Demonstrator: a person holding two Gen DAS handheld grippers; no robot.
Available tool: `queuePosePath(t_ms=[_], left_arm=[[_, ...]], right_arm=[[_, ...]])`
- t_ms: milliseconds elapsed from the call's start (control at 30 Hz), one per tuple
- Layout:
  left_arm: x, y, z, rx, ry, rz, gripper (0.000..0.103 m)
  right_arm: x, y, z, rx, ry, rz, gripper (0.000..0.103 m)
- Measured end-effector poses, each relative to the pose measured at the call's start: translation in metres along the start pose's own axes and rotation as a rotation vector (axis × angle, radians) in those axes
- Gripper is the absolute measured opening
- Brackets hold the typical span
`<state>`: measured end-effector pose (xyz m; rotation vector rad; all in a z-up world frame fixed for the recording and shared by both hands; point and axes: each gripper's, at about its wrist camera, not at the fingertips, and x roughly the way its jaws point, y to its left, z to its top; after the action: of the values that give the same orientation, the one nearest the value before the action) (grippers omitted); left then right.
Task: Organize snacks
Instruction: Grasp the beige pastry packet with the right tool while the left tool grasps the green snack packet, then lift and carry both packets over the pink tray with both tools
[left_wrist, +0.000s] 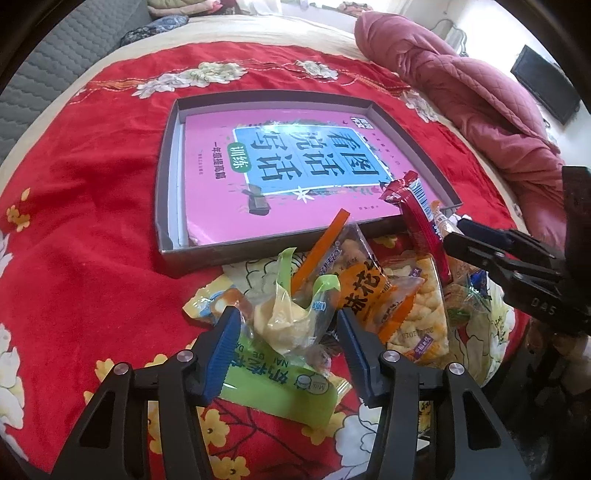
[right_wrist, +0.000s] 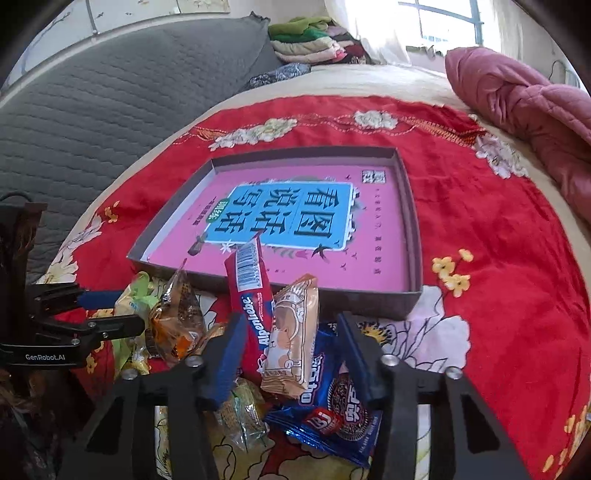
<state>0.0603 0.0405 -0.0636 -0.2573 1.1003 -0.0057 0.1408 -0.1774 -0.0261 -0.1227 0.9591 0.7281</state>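
Note:
A shallow grey box (left_wrist: 173, 155) (right_wrist: 410, 221) with a pink book inside lies on the red floral blanket. A pile of snack packets lies in front of it. My left gripper (left_wrist: 284, 325) is open, its jaws on either side of a pale yellow packet with green ends (left_wrist: 284, 317), above a green packet (left_wrist: 280, 387). An orange packet (left_wrist: 365, 284) lies to the right. My right gripper (right_wrist: 291, 332) is open around a red Alpenliebe stick (right_wrist: 251, 295) and a tan biscuit packet (right_wrist: 295, 332), over a blue cookie packet (right_wrist: 340, 398).
A crimson quilt (left_wrist: 480, 99) (right_wrist: 535, 110) is bunched at the right. A grey padded headboard (right_wrist: 92, 110) and folded clothes (right_wrist: 310, 40) lie at the back. The red blanket (left_wrist: 74, 221) spreads around the box. A clear-wrapped orange snack (right_wrist: 177, 321) lies left of the right gripper.

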Motion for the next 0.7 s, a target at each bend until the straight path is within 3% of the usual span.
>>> queuePosePath(t_ms=[333,567,700], left_arm=[[0.0054,0.0017,0.0008,-0.005,0.001,-0.004,0.054],[0.0072,0.0039,0.0035,-0.018,-0.004,-0.031,0.040],[0.0063,0.0058,0.0028,-0.037,-0.011,-0.053,0.038]], right_arm=[[0.0106,0.0006,0.0023,-0.025,0.017,0.036,0.028],[0.0064,-0.0049,0.0027,0.000,-0.003,0.043,0.025],[0.0025,-0.0070,0.0029,0.008,-0.019,0.051,0.025]])
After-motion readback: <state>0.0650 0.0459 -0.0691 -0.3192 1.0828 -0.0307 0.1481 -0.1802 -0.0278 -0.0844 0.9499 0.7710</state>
